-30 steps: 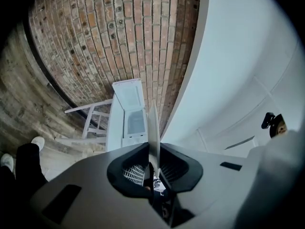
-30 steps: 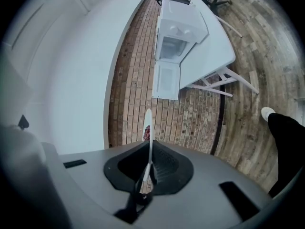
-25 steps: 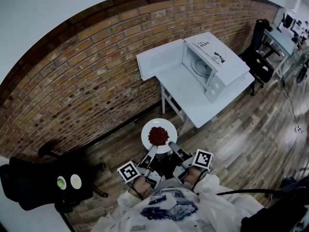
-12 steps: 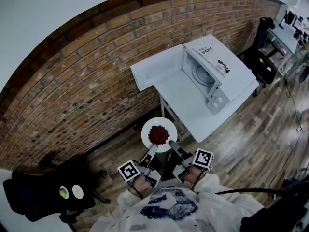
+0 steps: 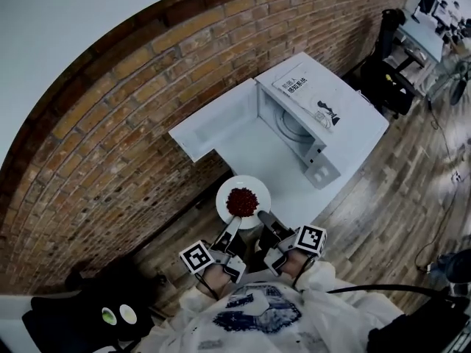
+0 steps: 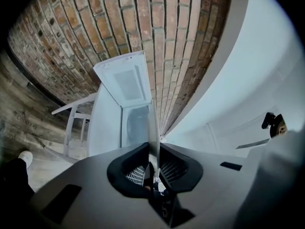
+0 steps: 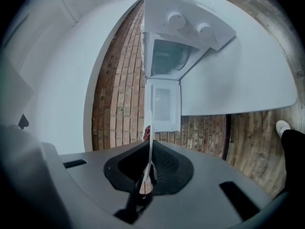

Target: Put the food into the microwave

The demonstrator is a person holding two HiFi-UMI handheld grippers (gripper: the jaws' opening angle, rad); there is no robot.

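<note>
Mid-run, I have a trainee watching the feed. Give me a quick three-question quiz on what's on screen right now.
1. True or false: the microwave has its door standing open.
2. How many grippers clamp the rim of the plate? A) none B) one C) two
3. Fill in: the food heaped on the plate is ___ in colour.

Key:
1. True.
2. C: the left gripper and the right gripper each pinch the rim on their own side.
3. Red.
</note>
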